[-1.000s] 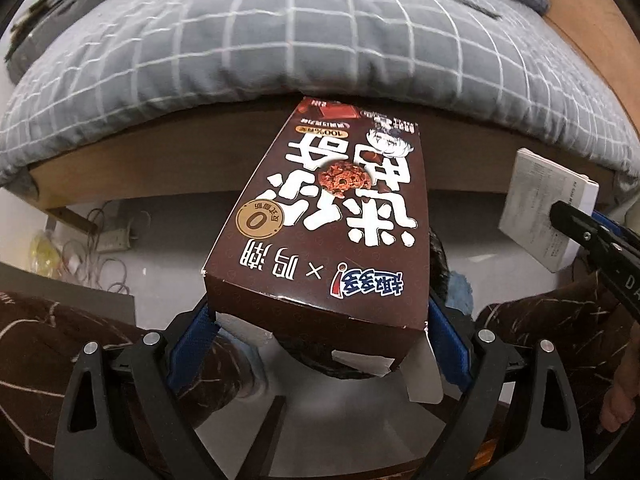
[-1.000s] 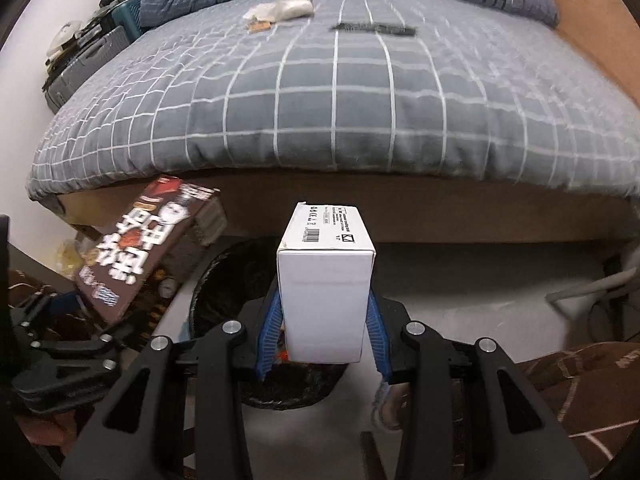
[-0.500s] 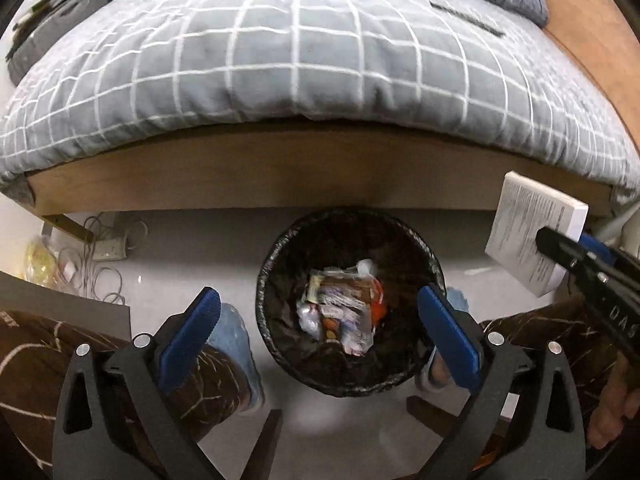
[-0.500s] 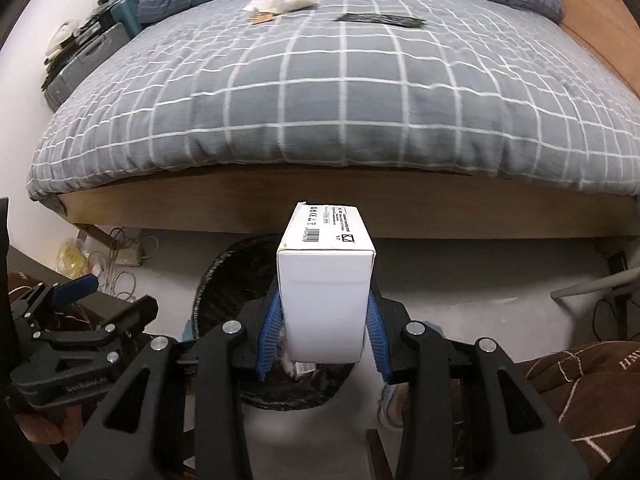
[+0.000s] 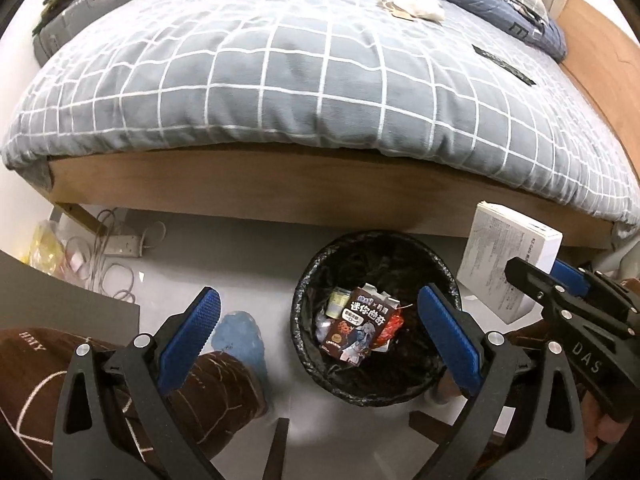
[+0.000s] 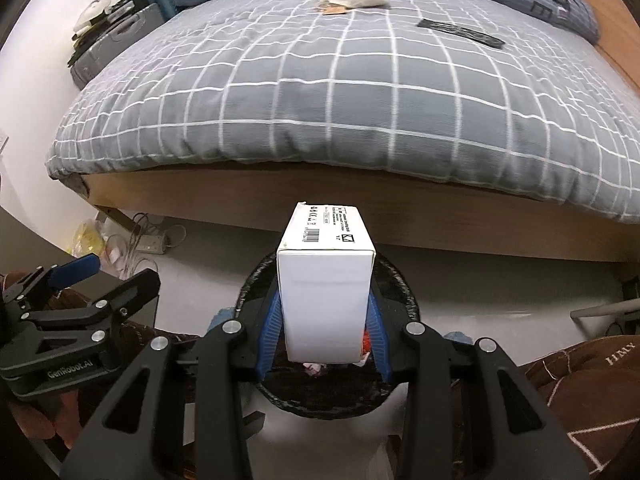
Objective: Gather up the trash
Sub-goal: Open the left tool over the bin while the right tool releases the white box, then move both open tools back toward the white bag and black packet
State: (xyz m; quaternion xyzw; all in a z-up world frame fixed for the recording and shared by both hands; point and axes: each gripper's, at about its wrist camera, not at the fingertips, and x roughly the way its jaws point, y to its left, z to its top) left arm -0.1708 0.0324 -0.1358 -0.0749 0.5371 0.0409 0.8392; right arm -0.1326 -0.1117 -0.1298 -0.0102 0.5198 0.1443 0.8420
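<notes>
Since the earlier frame, our brown cookie box [image 5: 357, 330] had dropped from our left gripper [image 5: 316, 332], fingers spread and empty, into the black bin [image 5: 400, 390] at lower centre. Only the left view showed it there, printed "迷你曲奇". Our right gripper [image 6: 323, 330], marked "DAS", pinched a white box [image 6: 324, 300] above the bin.

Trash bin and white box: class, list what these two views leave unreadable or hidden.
- Right wrist view: the white box hides most of the trash bin interior.
- Left wrist view: the box's print is too small; the right gripper covers one corner.
- Bed litter: too small.
</notes>
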